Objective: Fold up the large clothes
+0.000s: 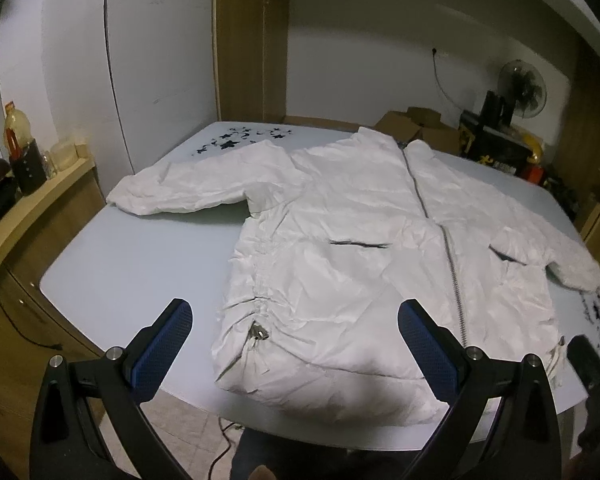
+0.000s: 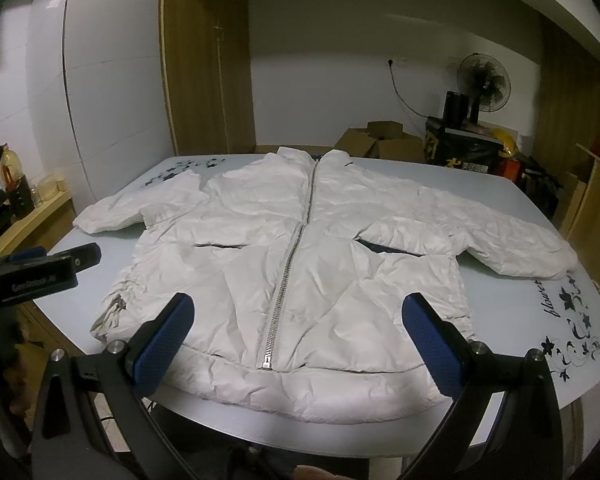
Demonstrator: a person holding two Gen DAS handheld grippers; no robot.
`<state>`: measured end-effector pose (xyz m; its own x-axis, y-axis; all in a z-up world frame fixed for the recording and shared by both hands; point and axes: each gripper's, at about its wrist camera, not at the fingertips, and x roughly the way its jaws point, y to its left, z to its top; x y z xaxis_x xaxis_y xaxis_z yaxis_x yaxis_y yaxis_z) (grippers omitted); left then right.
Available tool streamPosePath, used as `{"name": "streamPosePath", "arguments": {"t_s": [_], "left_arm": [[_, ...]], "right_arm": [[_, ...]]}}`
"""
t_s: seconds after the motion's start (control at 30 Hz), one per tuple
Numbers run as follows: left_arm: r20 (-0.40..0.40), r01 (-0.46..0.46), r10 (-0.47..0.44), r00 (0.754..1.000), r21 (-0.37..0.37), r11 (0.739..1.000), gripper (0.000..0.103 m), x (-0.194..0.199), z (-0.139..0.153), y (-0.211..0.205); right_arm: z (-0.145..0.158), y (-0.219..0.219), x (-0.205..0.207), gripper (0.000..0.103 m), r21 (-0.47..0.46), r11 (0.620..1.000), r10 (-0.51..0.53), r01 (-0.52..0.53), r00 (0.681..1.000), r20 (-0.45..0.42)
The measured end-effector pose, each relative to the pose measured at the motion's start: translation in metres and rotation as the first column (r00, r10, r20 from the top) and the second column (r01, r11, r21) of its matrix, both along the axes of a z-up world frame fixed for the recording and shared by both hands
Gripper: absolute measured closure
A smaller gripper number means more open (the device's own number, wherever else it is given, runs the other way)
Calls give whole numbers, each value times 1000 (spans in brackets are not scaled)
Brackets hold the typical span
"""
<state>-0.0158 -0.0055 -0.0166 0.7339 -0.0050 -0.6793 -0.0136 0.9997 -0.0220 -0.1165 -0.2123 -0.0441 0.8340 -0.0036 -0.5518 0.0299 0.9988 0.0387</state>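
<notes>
A white puffer jacket (image 1: 340, 240) lies flat and zipped on the pale blue table (image 1: 132, 264), collar at the far side, both sleeves spread out; it also shows in the right wrist view (image 2: 300, 248). My left gripper (image 1: 296, 344) is open and empty, above the jacket's near left hem. My right gripper (image 2: 300, 336) is open and empty, above the hem near the zipper's (image 2: 284, 280) bottom end. The left gripper's body (image 2: 40, 272) shows at the left of the right wrist view; the right gripper (image 1: 596, 360) shows at the right edge of the left wrist view.
Table (image 2: 548, 320) has floral prints at the far left and near right corners. A wooden counter (image 1: 28, 200) with a bottle and jars runs along the left. Cardboard boxes (image 2: 380, 140), a black crate and a fan (image 2: 482, 80) stand behind the table.
</notes>
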Motion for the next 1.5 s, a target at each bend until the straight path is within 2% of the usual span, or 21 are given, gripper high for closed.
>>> {"name": "streamPosePath", "arguments": {"t_s": [0.13,0.77,1.0,1.27,1.5], "left_arm": [[8,-4,4,1000,14,1000,0,0,2,-3],[2,-20,20,1000,-21,1000,0,-3,2,2],[5,-9,9,1000,-1,1000,0,-1,3,4],[3,-24,24,1000,-23,999,0,1,1,10],[6,-29,29,1000,3,1000,0,2,0,8]], "right_arm": [[0,-5,1,0,3,1000,-11,11,1000,-2],[-2,-7,7,0,10,1000,-25,25,999,-23],[-3,-8,6,0,9,1000,-25,25,999,-24],[-8,-6,7,0,7,1000,-25,25,999,-34],[-10,-3,8,0,3,1000,-20,20,999,-43]]}}
